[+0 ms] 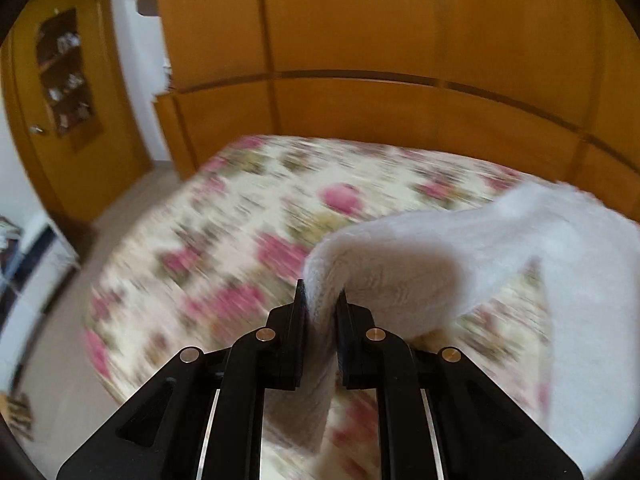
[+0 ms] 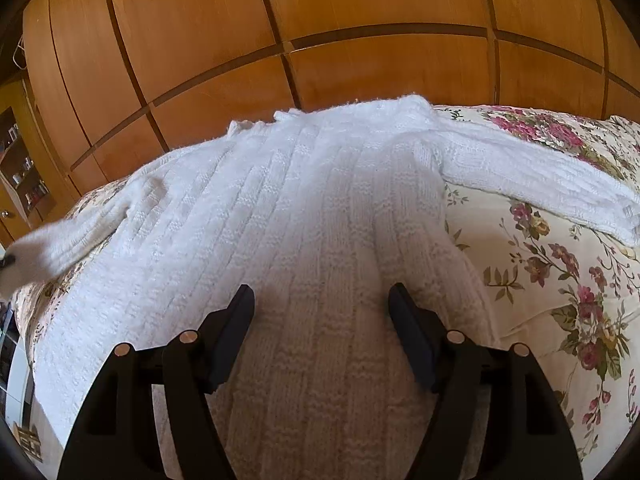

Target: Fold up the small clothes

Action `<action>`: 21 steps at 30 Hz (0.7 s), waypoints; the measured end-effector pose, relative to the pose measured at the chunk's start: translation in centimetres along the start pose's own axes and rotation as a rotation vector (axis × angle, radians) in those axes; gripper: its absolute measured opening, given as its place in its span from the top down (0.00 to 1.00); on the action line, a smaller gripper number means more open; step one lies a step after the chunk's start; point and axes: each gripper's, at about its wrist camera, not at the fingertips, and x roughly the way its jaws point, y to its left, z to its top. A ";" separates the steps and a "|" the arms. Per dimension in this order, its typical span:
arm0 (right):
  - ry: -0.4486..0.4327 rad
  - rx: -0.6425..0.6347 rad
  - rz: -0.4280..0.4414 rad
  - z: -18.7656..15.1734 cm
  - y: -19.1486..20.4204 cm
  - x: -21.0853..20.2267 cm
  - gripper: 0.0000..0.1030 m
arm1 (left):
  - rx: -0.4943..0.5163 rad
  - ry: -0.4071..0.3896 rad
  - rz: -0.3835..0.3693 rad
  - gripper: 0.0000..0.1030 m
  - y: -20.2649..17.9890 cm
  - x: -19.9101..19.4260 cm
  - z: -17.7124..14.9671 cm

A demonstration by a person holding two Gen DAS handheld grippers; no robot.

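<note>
sleeve could slip or drag the whole sweater

left tool clamped on the cuff end of the left sleeve, pads pressed tight against the fuzzy white knit, cloth bunched between them and hanging below. right tool spread apart, hovering low over the near part of the sweater body, nothing pinched; no telling whether the tips brush the knit. white knitted sweater spread flat on the floral bedspread, collar toward the far wooden wardrobe, right sleeve stretched out to the right, left sleeve lifted off the bed at the left edge.

risks, as a judgement:
- thin grip at the very end of the cuff: soft, stretchy knit likely to creep out of the pads under a quick pull, dropping the sleeve short of the fold.
- body not pinned: with the right tool merely hovering, a pull on the sleeve likely to drag the sweater sideways and rumple the flat panel, spoiling the fold line.
- blur in the left view suggests fast travel: overshoot likely to lay the sleeve crooked across the chest or twisted at the shoulder.
- sweater lying near the left edge of the bed: a sideways tug could slide part of it off toward the floor.
- loose loops of yarn could snag on a pad edge at release.
</note>
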 end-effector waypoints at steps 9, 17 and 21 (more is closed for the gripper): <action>0.005 -0.004 -0.003 0.0 0.0 0.1 0.31 | -0.090 0.164 0.111 0.89 -0.1 9.6 2.2; 0.005 -0.002 0.005 0.1 0.0 0.2 0.30 | -0.474 0.263 -0.146 0.89 1.4 10.5 2.4; 0.003 0.000 0.013 0.0 -0.1 0.2 0.29 | -0.501 0.247 -0.208 0.89 -1.1 8.5 4.7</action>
